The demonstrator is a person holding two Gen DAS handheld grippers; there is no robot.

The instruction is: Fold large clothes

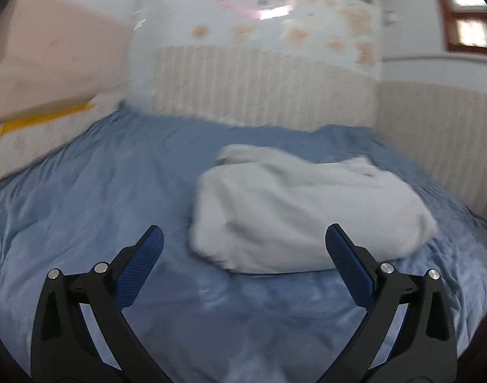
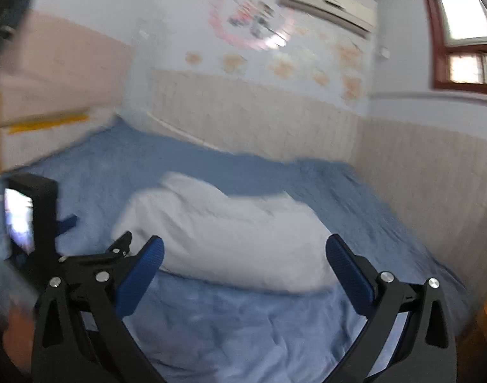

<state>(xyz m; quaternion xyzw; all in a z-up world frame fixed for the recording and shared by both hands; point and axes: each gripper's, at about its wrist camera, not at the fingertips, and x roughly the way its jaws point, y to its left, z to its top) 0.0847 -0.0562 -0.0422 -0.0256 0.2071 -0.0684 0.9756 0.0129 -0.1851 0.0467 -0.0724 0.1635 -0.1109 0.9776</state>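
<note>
Your left gripper (image 1: 243, 242) and right gripper (image 2: 243, 252) both gape wide, holding nothing, above the blue bed (image 1: 84, 198). The white garment (image 1: 307, 210) lies bundled ahead, seemingly folded; next, check its edges.

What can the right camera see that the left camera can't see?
Only the right wrist view shows the left gripper itself, off to the left above the bed with a small lit screen on it, and a whole air conditioner on the wall. Only the left wrist view shows the left gripper's blue pads up close, spread wide. Both show the white garment bundled on the blue bedsheet, the beige wall panels, the window, and open, empty jaws.
</note>
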